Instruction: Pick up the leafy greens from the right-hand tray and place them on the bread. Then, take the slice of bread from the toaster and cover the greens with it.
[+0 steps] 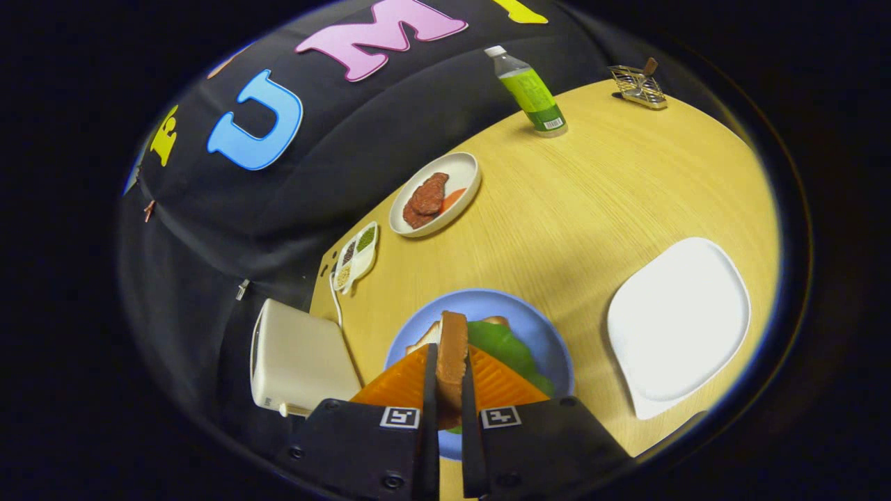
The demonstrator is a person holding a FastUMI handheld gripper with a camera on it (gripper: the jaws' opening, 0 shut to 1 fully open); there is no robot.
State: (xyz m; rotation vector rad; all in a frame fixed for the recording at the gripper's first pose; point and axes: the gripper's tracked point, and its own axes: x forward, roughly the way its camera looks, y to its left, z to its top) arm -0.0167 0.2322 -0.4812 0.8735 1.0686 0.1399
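Observation:
My gripper (pixel 450 372) is shut on a slice of bread (pixel 452 348), held on edge between both fingers. Directly beyond the fingers lies a blue plate (pixel 518 309). On it a green leaf (pixel 505 344) covers another bread slice (pixel 428 337), of which only corners show. The held slice hangs above the plate and hides its middle. The cream toaster (pixel 296 358) stands beside the plate, at the table's edge. A white square tray (pixel 679 323) lies bare on the other side of the plate.
Farther along the wooden table (pixel 592 202) sit a white oval dish with meat (pixel 435 195), a small divided dish of seeds (pixel 356 256), a green bottle (pixel 532 94) and a wire rack (pixel 638 87). The toaster's cord (pixel 335 299) runs by the divided dish.

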